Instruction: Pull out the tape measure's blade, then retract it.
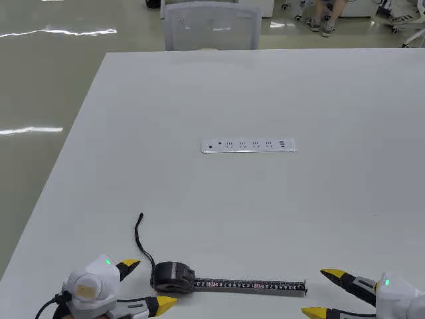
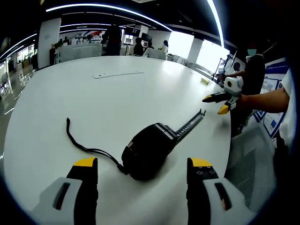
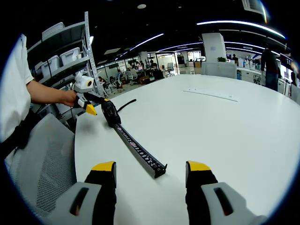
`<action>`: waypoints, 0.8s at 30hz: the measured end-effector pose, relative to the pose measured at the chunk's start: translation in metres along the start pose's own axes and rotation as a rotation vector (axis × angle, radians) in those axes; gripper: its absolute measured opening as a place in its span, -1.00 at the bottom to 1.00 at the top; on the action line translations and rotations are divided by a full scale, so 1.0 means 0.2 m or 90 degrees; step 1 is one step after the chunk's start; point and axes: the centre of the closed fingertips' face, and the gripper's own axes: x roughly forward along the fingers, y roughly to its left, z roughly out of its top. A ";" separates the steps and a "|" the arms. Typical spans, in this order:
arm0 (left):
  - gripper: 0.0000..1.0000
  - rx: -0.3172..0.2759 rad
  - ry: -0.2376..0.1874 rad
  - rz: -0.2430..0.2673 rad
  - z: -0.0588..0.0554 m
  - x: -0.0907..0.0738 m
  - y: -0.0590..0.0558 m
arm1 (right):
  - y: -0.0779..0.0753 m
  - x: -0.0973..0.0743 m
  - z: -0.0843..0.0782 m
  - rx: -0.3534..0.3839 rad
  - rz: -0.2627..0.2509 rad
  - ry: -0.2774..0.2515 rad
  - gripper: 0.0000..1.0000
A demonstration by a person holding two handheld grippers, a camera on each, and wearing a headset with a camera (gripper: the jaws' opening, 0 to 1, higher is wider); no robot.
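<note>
My white table (image 1: 332,100) carries a power strip (image 1: 248,145), and well on my side of that strip lies the black tape measure (image 1: 173,277), its blade (image 1: 252,286) drawn out flat along the tabletop. Nearer me than the strip, the left gripper (image 1: 151,284) stands with jaws apart on either side of the case, gripping nothing. The right gripper (image 1: 316,291), jaws likewise apart and empty, sits just beyond the blade's hook end, and the case's wrist strap (image 1: 141,239) trails toward the strip.

right hand-held gripper (image 1: 313,291): body cut by corner | chair (image 1: 212,28): top cut off

White table (image 1: 265,100); grey chair (image 1: 212,26) behind; glossy floor (image 1: 46,80); ceiling light strips (image 3: 225,21).
</note>
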 end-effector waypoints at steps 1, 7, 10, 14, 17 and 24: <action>0.52 -0.006 0.001 0.009 -0.01 0.00 0.01 | 0.00 0.00 0.00 0.001 0.000 -0.001 0.20; 0.56 -0.042 -0.005 0.023 0.01 0.02 -0.04 | 0.01 0.02 0.00 0.004 -0.001 -0.005 0.19; 0.58 -0.068 -0.005 0.026 0.01 0.03 -0.05 | 0.01 0.02 0.00 0.008 -0.001 -0.008 0.19; 0.61 -0.098 -0.012 0.037 0.02 0.04 -0.05 | 0.02 0.01 0.01 0.010 -0.003 -0.010 0.19; 0.61 -0.111 -0.009 0.059 0.02 0.04 -0.04 | 0.02 0.01 0.00 0.012 -0.004 -0.010 0.19; 0.62 -0.161 -0.017 0.068 0.02 0.05 -0.03 | 0.02 0.01 -0.01 0.013 -0.004 -0.011 0.19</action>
